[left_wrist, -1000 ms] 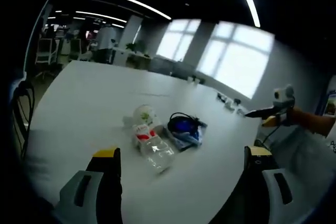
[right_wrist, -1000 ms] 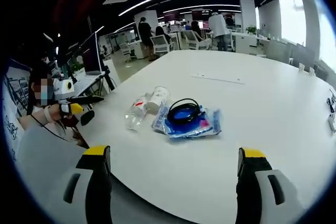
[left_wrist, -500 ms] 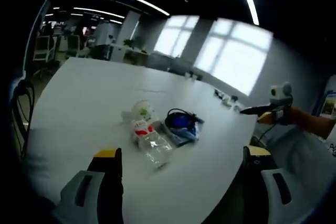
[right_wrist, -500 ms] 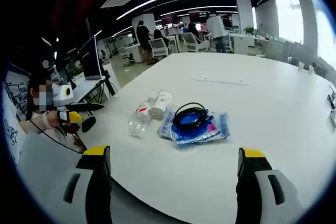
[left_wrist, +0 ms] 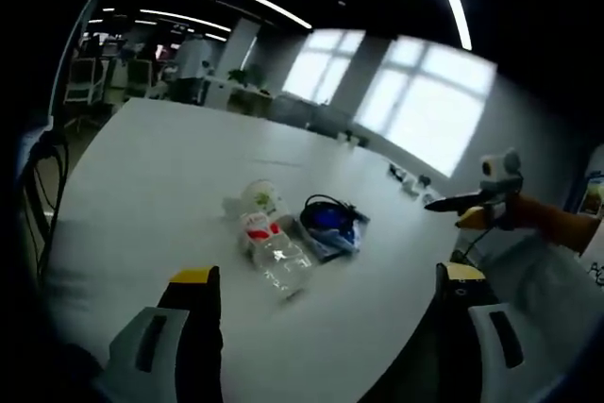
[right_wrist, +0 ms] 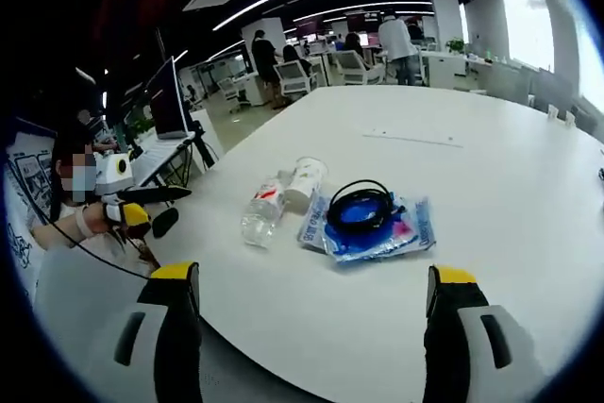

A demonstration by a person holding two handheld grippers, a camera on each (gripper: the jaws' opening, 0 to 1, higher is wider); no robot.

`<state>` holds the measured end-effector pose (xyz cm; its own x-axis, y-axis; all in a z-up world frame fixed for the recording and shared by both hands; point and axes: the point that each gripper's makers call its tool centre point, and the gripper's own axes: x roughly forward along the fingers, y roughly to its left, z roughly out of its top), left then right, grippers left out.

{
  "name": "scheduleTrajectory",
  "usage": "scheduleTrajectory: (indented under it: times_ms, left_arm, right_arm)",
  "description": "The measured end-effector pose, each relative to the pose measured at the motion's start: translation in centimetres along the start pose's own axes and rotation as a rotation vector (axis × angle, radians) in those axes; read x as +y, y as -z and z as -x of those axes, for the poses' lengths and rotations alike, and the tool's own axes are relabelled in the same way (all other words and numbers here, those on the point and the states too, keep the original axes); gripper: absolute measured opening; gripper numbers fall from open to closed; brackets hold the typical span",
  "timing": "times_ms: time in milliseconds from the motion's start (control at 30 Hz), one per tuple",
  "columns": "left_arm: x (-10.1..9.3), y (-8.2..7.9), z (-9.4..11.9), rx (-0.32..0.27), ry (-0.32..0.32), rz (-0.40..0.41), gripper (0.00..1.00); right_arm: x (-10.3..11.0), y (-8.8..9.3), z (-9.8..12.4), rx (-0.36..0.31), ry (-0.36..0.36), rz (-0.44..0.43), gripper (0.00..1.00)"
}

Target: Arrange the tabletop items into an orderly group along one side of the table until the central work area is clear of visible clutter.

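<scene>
Bottle (right_wrist: 262,215) lying flat, cap toward cup (right_wrist: 305,179).

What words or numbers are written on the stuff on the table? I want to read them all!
None can be read here.
Bottle: red label, print too blurred to read.
Paper cup: a green and red mark, too small to read.
Blue packet under the black cable: pink and white patches, no letters clear.
Poster at the room's edge: too blurred to read.
</scene>
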<state>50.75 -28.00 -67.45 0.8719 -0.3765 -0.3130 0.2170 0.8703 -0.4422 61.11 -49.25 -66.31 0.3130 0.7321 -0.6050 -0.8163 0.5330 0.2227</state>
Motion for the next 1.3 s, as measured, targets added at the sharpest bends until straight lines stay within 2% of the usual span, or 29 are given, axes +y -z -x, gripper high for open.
scheduleTrajectory:
  times_ms: [200, 533, 733, 1300]
  left_arm:
    - [0.4, -0.1, -0.3, -0.008, 0.005, 0.015, 0.91]
    - [1.1, -0.4, -1.0, 0.002, 0.01, 0.024, 0.89]
    - [2.0, -1.2, -1.3, -0.011, 0.006, 0.039, 0.87]
    - [3.4, -2.9, -2.0, -0.046, -0.004, 0.053, 0.86]
  right_arm:
    - [1.2, -0.1, -1.5, 0.035, -0.029, 0.034, 0.98]
    - [1.9, -0.9, -3.2, 0.054, -0.055, 0.052, 0.98]
    - [3.6, -0.8, -5.1, 0.107, -0.101, 0.092, 0.98]
    - [7.1, -2.4, -10.4, 0.111, -0.189, 0.121, 0.97]
